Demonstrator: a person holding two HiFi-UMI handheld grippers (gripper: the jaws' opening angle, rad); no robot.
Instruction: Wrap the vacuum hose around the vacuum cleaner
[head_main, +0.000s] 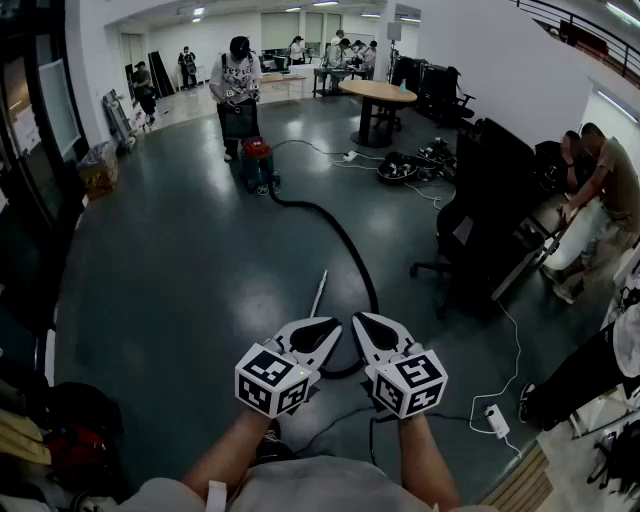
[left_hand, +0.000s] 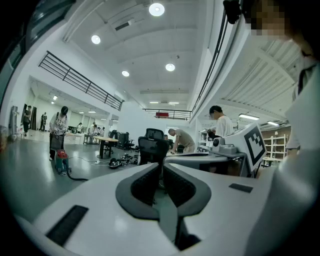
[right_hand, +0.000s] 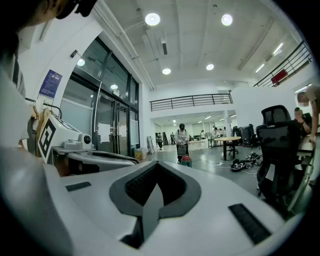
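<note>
Starting at the upper left-centre of the head view: the red vacuum cleaner (head_main: 258, 152) is sitting on the floor, well apart from both tools, w/ a person (head_main: 237, 78) standing just behind it. The black hose (head_main: 345, 240) is running from it down toward frame centre in a long curve and passing behind the tools at the bottom. Its near end is hidden there. None of it is lying around the machine's body, so I'm judging the wrap as not yet begun. A pale wand (head_main: 318, 292) is lying just beside the hose, on the left of the curve.

L tool (head_main: 325, 328), bottom centre, is pointing about level, jaws all but together w/ only a thin slit, gripping nothing. R tool (head_main: 368, 326), just beside it, is fully clenched and also empty.

Risks, as I'm reading it:
- Both tools are needing to spread before any grab, else they're only shoving the hose along the floor.
- Hauling on the near end could be dragging or tipping the vacuum cleaner instead of gathering slack, since it's standing so far off.
- The person is standing close enough that a swung hose might be catching their legs.
- Further right, a white cable (head_main: 517, 350) & power strip (head_main: 495, 420) are lying on the floor near the hose's low end, i.e. a snag hazard.
</note>
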